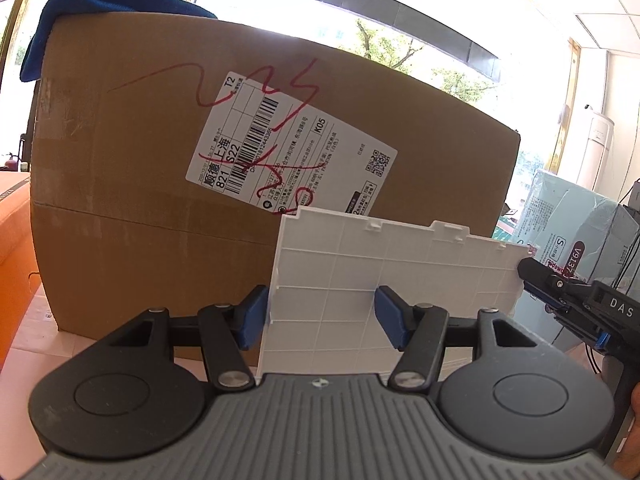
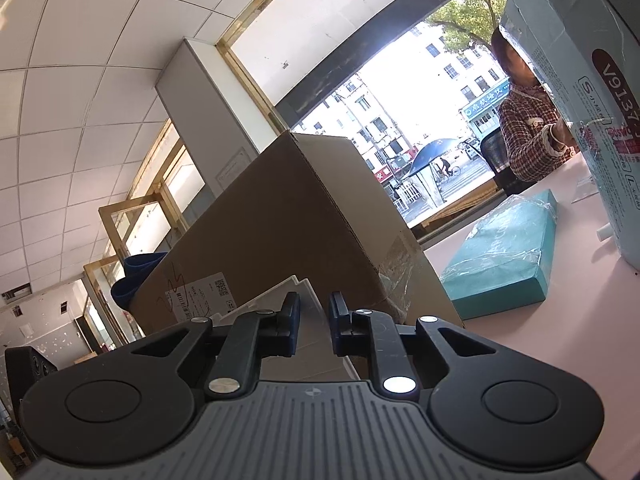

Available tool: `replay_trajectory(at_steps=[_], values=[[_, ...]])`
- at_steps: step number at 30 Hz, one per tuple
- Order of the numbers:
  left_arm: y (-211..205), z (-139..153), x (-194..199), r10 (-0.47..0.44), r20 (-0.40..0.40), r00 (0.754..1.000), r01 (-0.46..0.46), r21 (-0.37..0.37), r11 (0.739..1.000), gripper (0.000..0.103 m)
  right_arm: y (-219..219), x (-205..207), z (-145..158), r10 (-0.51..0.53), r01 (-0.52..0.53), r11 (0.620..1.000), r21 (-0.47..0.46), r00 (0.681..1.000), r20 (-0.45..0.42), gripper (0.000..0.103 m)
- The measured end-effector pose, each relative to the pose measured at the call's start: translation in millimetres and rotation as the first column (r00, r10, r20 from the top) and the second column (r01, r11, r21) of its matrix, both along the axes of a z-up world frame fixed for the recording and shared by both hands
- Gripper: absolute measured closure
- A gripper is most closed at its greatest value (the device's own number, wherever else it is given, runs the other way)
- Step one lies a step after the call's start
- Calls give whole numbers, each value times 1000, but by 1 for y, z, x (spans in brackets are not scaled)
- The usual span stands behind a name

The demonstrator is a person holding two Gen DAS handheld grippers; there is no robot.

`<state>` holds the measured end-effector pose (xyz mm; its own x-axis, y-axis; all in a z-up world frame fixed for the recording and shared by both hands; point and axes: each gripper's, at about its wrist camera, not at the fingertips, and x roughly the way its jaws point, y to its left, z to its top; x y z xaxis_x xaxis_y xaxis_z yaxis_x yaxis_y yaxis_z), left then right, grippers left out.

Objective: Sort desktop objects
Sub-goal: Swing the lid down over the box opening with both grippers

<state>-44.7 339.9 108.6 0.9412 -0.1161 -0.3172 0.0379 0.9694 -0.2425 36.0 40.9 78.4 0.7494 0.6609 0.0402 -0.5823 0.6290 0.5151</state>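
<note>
A white ribbed plastic panel [image 1: 400, 272] is held upright in front of a big cardboard box [image 1: 160, 160]. My left gripper [image 1: 320, 316] is open; its blue pads stand on either side of the panel's lower left part, with a gap on the right side. My right gripper [image 1: 532, 272] grips the panel's right edge. In the right wrist view my right gripper [image 2: 314, 328] is shut on the thin edge of the panel [image 2: 280, 292], with the cardboard box [image 2: 300, 220] just beyond.
A blue cloth [image 1: 100, 4] lies on top of the box. An orange box [image 1: 12, 248] stands at left. A pale blue carton [image 2: 580, 80] and a flat teal box [image 2: 508, 256] sit on the pink table [image 2: 560, 340]. A person [image 2: 528, 128] sits at the far side.
</note>
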Motion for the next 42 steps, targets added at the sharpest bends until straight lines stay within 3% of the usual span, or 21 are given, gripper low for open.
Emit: replay_trajectory(at_steps=[9, 14, 19, 27, 31, 35, 37, 39, 42], values=[[-20, -5, -19, 3, 71, 997, -11, 117, 993, 45, 14, -38, -1, -79, 120, 977, -179, 972, 221, 88], [-22, -8, -31, -12, 81, 997, 2, 121, 993, 45, 7, -43, -4, -49, 93, 978, -185, 973, 227, 88], [-30, -9, -49, -21, 79, 997, 5, 197, 980, 45, 9, -66, -1, -6, 102, 948, -300, 952, 305, 88], [-40, -17, -80, -9, 48, 999, -4, 263, 965, 45, 6, -108, -4, 82, 78, 891, -447, 941, 328, 85], [-33, -14, -92, 3, 21, 1000, -8, 208, 978, 46, 10, -119, -8, 72, 89, 874, -478, 949, 308, 84], [-19, -3, -106, 13, 16, 1000, -14, 106, 994, 45, 11, -124, -5, 43, 86, 876, -474, 966, 255, 84], [-15, 3, -115, 12, 44, 999, -15, 80, 997, 44, 7, -127, -3, 47, 53, 892, -448, 977, 210, 80], [-13, 9, -124, 14, 79, 997, -19, 62, 998, 35, 1, -133, 2, 65, 15, 916, -402, 981, 185, 66], [-13, 16, -135, 23, 140, 990, -29, 40, 999, 33, -4, -144, 10, 89, -11, 933, -360, 976, 200, 66]])
